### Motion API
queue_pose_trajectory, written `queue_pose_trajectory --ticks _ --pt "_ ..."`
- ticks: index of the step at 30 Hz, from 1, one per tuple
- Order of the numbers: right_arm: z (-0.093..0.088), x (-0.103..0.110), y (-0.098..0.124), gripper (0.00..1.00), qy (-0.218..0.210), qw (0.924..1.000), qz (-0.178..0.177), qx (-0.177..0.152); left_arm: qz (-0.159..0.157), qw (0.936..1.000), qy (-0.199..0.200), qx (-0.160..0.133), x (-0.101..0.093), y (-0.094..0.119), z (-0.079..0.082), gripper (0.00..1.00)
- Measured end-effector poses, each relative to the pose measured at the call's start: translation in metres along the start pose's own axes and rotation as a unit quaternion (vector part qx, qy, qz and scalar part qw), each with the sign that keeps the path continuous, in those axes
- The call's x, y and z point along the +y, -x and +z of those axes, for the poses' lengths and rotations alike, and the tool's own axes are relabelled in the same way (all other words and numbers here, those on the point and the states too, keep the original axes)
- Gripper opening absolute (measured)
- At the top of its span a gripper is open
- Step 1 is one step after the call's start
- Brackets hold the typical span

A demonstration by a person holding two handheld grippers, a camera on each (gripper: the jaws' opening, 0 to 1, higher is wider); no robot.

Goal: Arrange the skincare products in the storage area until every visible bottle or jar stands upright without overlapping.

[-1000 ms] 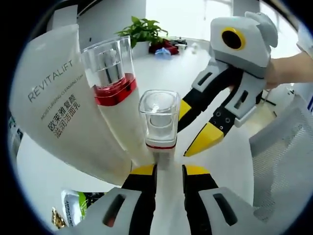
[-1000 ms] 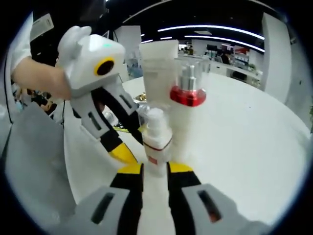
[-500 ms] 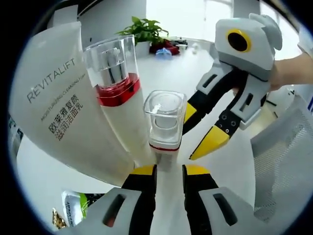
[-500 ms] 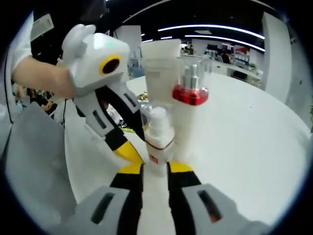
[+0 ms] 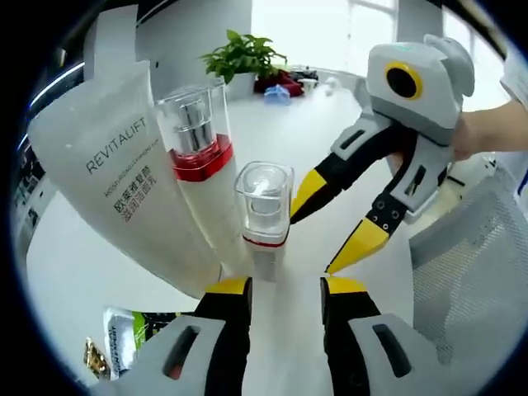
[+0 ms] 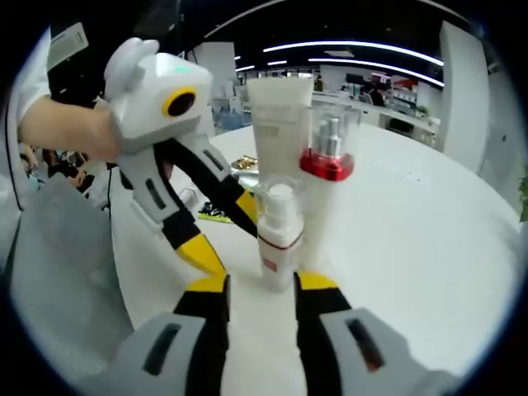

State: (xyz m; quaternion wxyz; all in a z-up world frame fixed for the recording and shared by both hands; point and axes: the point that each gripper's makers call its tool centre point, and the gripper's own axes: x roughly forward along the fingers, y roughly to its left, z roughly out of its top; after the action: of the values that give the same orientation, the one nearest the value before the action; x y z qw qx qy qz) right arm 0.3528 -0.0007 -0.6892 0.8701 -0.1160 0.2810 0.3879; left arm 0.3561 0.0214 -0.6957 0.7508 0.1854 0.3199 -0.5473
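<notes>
change: my left gripper (image 5: 285,285) has widened its jaws and pulled back a touch from the small clear-capped pump bottle (image 5: 266,216); half a second ago the jaws sat closer around its base. Same on my right gripper (image 6: 261,282): jaws now spread either side of that bottle, not pinching it.
meaning: I read it as a release. Small bottle stands upright by itself on the white table (image 5: 74,272); this step looks finished.
left of small bottle: Revitalift tube (image 5: 124,186), upright, farthest left; then the red-collared pump bottle (image 5: 198,165), upright, just beside the small bottle. Touching or not, I can't tell.
below-left of small bottle: a green sachet (image 5: 124,342) lying flat on the table.
right of small bottle: right gripper, held by a hand (image 5: 487,136), angled down, jaws open and holding nothing.
pose: both grippers point at the small bottle from opposite sides, low to the table, both empty.
</notes>
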Motion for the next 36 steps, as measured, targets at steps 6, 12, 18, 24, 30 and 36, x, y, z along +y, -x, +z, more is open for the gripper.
queue_pose_trajectory --ticks 6,12,18,24,30,36 --pt "0.002 0.007 0.007 0.39 0.001 1.0 -0.005 0.001 0.009 0.9998 0.014 -0.005 -0.005 0.015 -0.004 0.44" --pt "0.006 0.014 0.014 0.47 0.001 1.0 -0.008 0.002 0.023 0.9993 0.03 -0.008 -0.008 0.033 -0.012 0.51" --pt "0.008 0.023 0.022 0.55 -0.001 0.9999 -0.011 0.001 0.039 0.9976 0.057 -0.011 -0.009 0.051 -0.024 0.58" --pt "0.007 0.032 0.03 0.62 -0.009 0.9999 -0.009 0.0 0.064 0.9937 0.089 -0.02 -0.011 0.074 -0.037 0.68" --pt "0.006 0.041 0.039 0.68 -0.022 0.9997 -0.007 -0.003 0.091 0.9857 0.136 -0.04 -0.012 0.1 -0.048 0.74" --pt "0.004 0.046 0.049 0.74 -0.032 0.9995 -0.005 -0.004 0.115 0.977 0.172 -0.051 -0.011 0.121 -0.061 0.78"
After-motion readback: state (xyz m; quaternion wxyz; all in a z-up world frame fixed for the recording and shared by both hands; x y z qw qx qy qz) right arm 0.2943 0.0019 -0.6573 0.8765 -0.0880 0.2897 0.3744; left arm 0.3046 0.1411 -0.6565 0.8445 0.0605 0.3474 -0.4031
